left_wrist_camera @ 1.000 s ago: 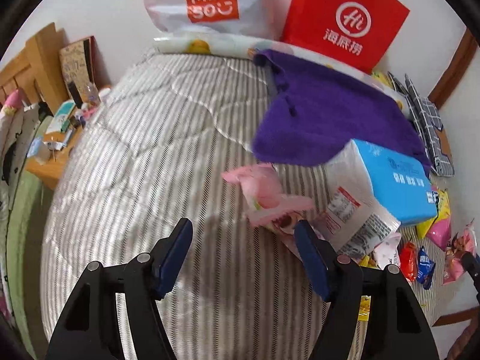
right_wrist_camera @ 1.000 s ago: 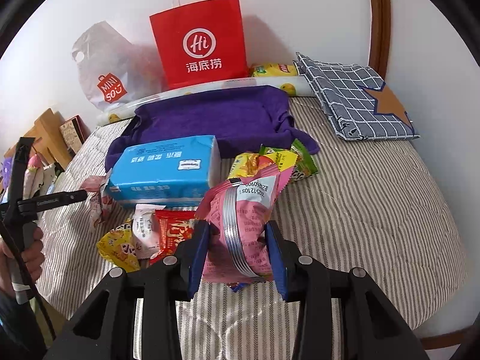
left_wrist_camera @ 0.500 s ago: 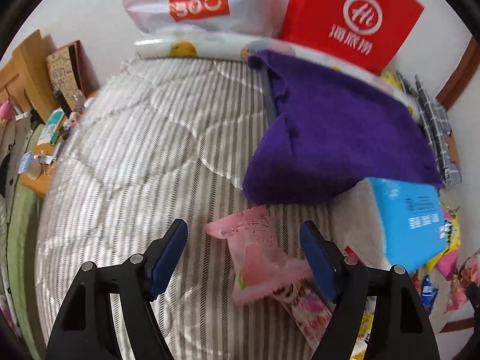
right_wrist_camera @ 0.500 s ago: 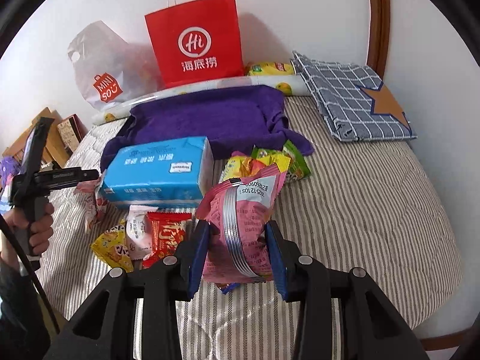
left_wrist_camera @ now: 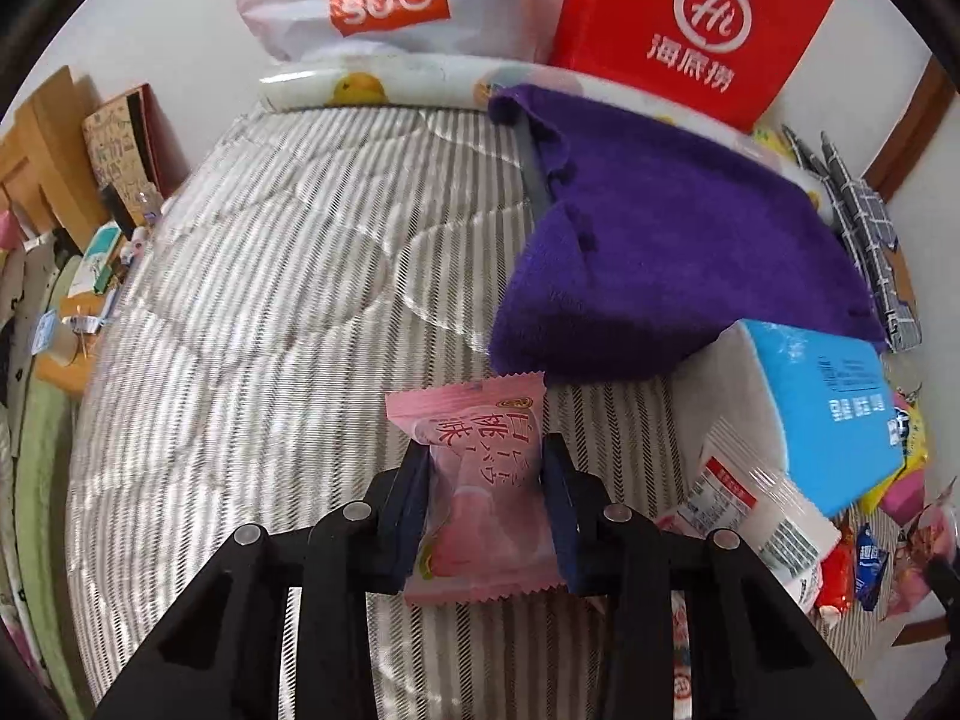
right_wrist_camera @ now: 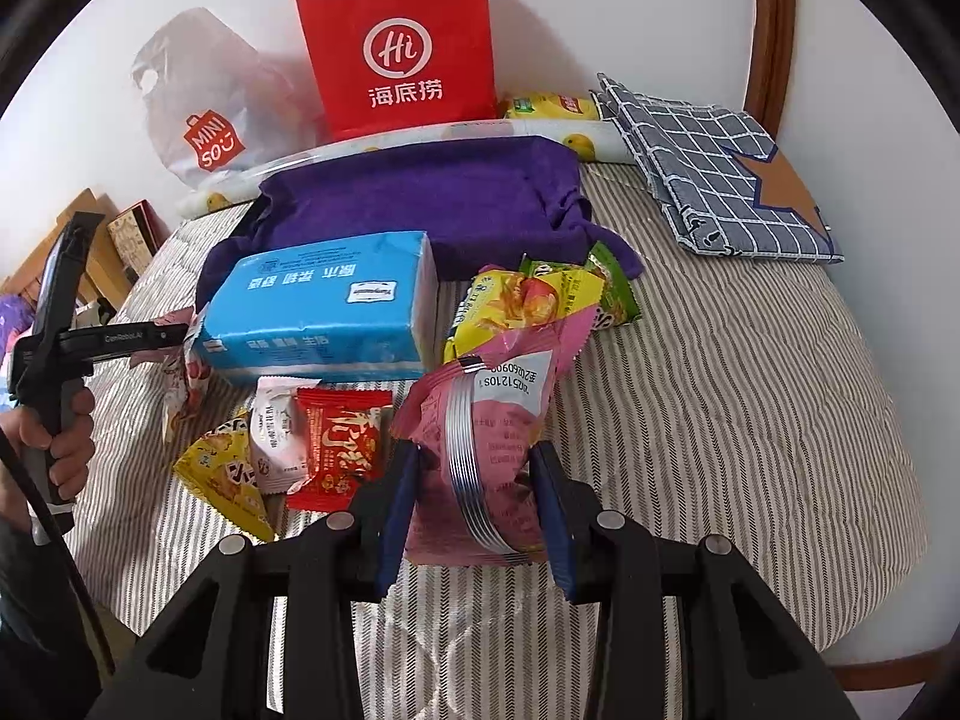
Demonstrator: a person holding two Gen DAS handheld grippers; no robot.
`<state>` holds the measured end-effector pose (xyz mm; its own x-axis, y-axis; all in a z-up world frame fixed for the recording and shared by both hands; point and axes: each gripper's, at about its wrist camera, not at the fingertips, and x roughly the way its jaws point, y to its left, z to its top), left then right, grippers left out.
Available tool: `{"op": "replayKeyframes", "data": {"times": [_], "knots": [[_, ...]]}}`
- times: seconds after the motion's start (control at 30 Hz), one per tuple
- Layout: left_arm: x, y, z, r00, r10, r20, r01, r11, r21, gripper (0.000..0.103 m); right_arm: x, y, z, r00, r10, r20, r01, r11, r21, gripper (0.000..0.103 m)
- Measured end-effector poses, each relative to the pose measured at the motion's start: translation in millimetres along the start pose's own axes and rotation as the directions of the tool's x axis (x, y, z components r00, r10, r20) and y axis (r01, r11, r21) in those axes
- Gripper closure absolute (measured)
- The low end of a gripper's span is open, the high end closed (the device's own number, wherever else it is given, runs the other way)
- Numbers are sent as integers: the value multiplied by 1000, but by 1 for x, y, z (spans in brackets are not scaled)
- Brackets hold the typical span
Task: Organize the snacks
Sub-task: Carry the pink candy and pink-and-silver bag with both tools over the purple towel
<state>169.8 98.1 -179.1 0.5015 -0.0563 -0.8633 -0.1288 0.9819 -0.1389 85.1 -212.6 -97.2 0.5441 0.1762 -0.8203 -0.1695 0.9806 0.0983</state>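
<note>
My left gripper (left_wrist_camera: 486, 474) is shut on a pale pink peach snack packet (left_wrist_camera: 480, 498) over the striped bed. My right gripper (right_wrist_camera: 474, 474) is shut on a pink snack bag (right_wrist_camera: 486, 450) with a white label and a silver seam. Loose snacks lie in front of it: a red packet (right_wrist_camera: 339, 444), a yellow packet (right_wrist_camera: 228, 474), a white-pink packet (right_wrist_camera: 276, 432) and yellow-green bags (right_wrist_camera: 540, 300). The left gripper shows from the side at the left of the right wrist view (right_wrist_camera: 174, 333), beside the blue tissue pack.
A blue tissue pack (right_wrist_camera: 324, 306) lies mid-bed, with a purple towel (right_wrist_camera: 432, 204) behind it. A red paper bag (right_wrist_camera: 402, 48) and a white Miniso bag (right_wrist_camera: 204, 114) lean on the wall. A checked cloth (right_wrist_camera: 714, 168) lies at the back right. A wooden shelf (left_wrist_camera: 54, 138) stands left.
My left gripper moved forward over the pink peach packet and closed on it. My right gripper keeps its hold on the pink bag and has barely moved.
</note>
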Motion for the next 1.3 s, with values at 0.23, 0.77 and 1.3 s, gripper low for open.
{"op": "replayKeyframes", "data": {"times": [0.23, 0.77, 1.3], "knots": [[-21, 2, -8, 999, -13, 33, 13, 1000, 2, 67, -5, 6, -4, 1000, 6, 12, -6, 1000, 0, 67], [-60, -18, -32, 996, -59, 61, 58, 998, 22, 67, -13, -5, -23, 999, 37, 16, -38, 998, 51, 67], [-96, -76, -28, 982, -174, 71, 166, 981, 103, 67, -48, -1, 26, 991, 35, 132, -36, 999, 8, 67]]}}
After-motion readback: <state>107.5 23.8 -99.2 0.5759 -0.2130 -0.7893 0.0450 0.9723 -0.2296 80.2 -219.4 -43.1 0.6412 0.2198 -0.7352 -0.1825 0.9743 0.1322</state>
